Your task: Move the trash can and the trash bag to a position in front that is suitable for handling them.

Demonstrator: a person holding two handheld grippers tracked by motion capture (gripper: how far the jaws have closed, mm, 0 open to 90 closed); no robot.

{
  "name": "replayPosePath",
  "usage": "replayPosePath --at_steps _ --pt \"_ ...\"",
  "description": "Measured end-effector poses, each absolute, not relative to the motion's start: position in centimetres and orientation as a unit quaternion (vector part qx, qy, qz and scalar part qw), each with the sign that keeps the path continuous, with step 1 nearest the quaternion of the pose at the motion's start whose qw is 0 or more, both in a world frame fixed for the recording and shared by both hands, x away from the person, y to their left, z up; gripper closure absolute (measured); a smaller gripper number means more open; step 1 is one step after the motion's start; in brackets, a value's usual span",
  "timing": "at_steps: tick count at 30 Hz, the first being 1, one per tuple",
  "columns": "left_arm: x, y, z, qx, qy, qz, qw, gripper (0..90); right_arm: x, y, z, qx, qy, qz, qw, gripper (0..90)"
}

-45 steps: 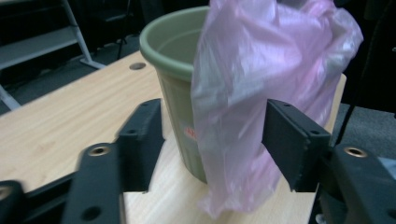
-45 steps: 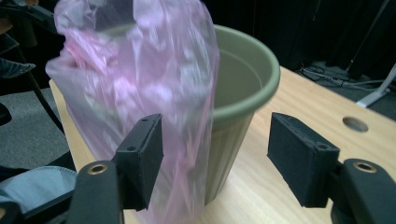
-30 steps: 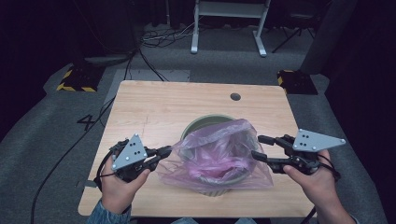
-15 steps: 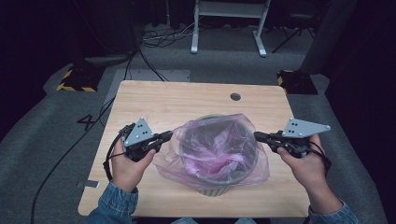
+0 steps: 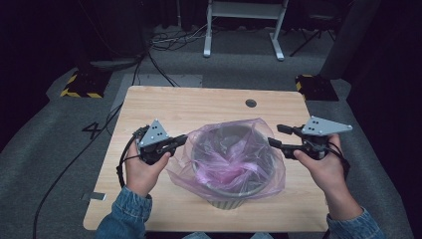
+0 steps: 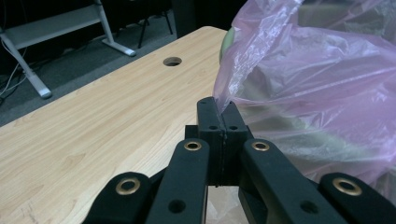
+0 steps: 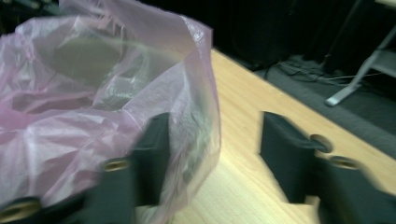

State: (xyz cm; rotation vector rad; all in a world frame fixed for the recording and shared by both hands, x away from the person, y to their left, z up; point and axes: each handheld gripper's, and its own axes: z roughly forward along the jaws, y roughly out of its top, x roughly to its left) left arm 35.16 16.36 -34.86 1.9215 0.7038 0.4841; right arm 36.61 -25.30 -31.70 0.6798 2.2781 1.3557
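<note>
The pink bag (image 5: 226,159) (over a bin) hangs pinched by the left gripper (image 5: 183,141).

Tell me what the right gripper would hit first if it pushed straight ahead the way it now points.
Most likely the pink plastic bag: the right gripper points across the table at it, jaws open, one already against the film. Just behind sits the bin it lines.

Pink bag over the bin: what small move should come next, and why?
Probably close the right gripper on the bag's right edge. Its jaws have just been opening and stand apart, one inside the pink bag, one outside. The left gripper is shut on the opposite edge, and the bag already drapes over the bin.
</note>
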Motion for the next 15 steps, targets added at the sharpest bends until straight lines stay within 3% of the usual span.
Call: replayPosePath --at_steps 2,3,7,15 --pt "35.6 16.3 -34.8 0.793 0.292 0.200 0.495 90.0 37.1 -25.0 -32.1 0.230 0.823 0.490 0.174 86.8" --pt "35.9 16.3 -34.9 0.793 0.295 0.199 0.494 90.0 37.3 -24.9 -32.2 0.225 0.824 0.489 0.174 90.0" --pt "37.3 16.4 -35.5 0.794 0.313 0.194 0.483 90.0 38.2 -25.1 -32.5 0.239 0.824 0.474 0.199 90.0" --pt "40.1 15.3 -38.1 0.814 0.340 0.155 0.444 90.0 39.9 -25.7 -35.2 0.271 0.839 0.430 0.192 90.0"
